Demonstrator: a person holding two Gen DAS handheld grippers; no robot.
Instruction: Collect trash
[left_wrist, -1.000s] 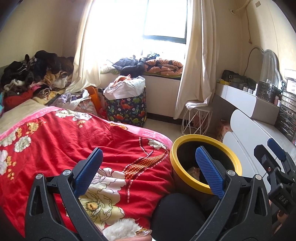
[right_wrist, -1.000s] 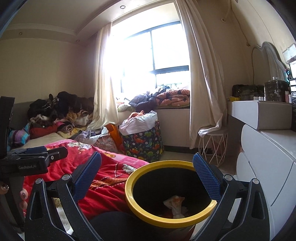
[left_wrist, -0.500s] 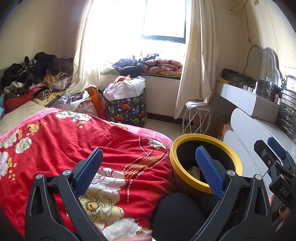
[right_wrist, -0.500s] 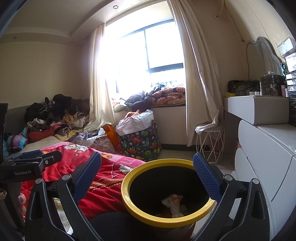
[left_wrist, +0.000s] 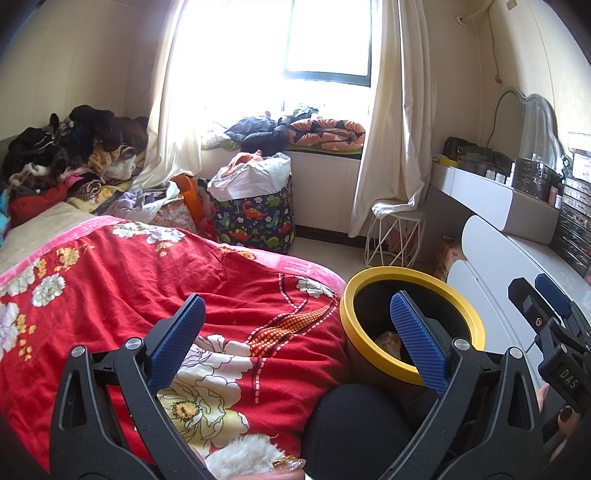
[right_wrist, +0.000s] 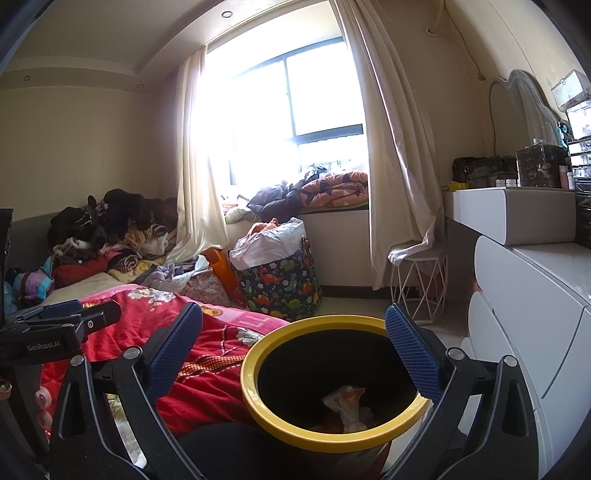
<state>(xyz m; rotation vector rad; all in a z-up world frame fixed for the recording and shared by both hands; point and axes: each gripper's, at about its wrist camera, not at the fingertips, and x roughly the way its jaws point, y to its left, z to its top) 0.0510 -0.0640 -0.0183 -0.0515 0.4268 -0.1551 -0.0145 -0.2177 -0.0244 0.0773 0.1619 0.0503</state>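
left wrist: left gripper (left_wrist: 295, 325) spread wide, empty, over red quilt (left_wrist: 147, 295); yellow-rimmed bin (left_wrist: 369, 280) at 3 o'clock, kept within reach.
right wrist: right gripper (right_wrist: 293, 338) wide, empty, straddling bin; crumpled trash (right_wrist: 345, 404) lies inside.

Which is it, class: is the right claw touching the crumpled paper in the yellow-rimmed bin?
Apart. The right wrist view shows the right claw open above the bin, while the crumpled paper lies deep inside, dark space between.
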